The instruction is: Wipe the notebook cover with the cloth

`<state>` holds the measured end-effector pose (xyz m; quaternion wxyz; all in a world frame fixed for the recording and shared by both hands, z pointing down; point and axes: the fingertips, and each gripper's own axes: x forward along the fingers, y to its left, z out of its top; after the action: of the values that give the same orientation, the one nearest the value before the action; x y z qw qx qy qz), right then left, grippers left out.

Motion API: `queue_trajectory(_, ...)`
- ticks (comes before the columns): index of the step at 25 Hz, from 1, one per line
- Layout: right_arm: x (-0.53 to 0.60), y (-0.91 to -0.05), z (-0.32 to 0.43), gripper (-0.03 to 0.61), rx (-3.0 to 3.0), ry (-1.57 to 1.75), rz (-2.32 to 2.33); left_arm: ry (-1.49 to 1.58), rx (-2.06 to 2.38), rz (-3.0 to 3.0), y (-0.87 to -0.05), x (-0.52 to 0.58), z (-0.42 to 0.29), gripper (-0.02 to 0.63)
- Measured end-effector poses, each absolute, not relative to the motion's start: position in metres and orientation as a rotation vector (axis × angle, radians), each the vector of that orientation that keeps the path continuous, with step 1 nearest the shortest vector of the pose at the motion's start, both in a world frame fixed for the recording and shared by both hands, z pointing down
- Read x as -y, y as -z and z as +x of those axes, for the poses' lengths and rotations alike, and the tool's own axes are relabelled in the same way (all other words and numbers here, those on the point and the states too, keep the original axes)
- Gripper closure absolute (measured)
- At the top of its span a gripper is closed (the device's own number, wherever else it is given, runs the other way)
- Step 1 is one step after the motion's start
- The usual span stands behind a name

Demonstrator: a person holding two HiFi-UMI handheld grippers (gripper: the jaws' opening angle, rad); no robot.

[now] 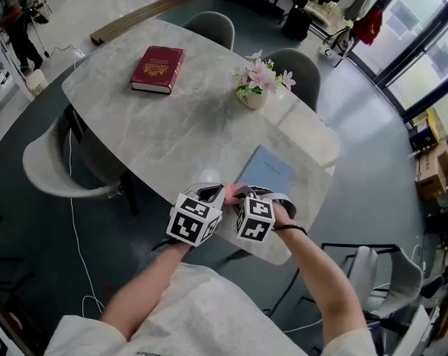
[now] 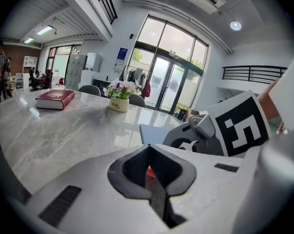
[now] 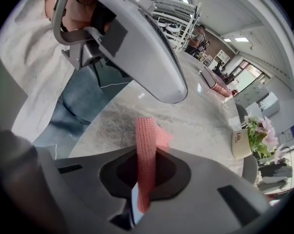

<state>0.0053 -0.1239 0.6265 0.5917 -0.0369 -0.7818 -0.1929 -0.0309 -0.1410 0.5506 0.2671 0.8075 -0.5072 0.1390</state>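
Right gripper [image 3: 142, 179]: clamped on pink cloth [image 3: 147, 135].
Left gripper [image 2: 148, 152]: jaws closed, pinching a sliver of cloth.
Notebook [image 1: 267, 170]: blue, flat at tabletop [image 1: 187, 124] near-right edge, just beyond grippers.

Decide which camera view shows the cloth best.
The right gripper view: the pink cloth fills the middle, its weave plain, pinched between the jaws. The head view shows only a small pink scrap, mostly hidden; the left gripper view, just a red sliver between shut jaws.
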Motion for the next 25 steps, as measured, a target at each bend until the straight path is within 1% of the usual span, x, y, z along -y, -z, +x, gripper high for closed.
queue_trajectory(5, 0.114, -0.613, 0.006, 0.563, 1.892, 0.405, -0.001, -0.356, 1.381, 2.184, -0.544, 0.132, -0.027, 0.607)
queue_trajectory(12, 0.116, -0.564, 0.014, 0.563, 2.078, 0.29, 0.238, -0.338, 1.397, 2.215, -0.525, 0.125, -0.016, 0.607)
queue_trajectory(25, 0.132, -0.462, 0.086, 0.563, 2.326, 0.078, 0.78, -0.352, 1.368, 2.37, -0.469, 0.124, 0.029, 0.607)
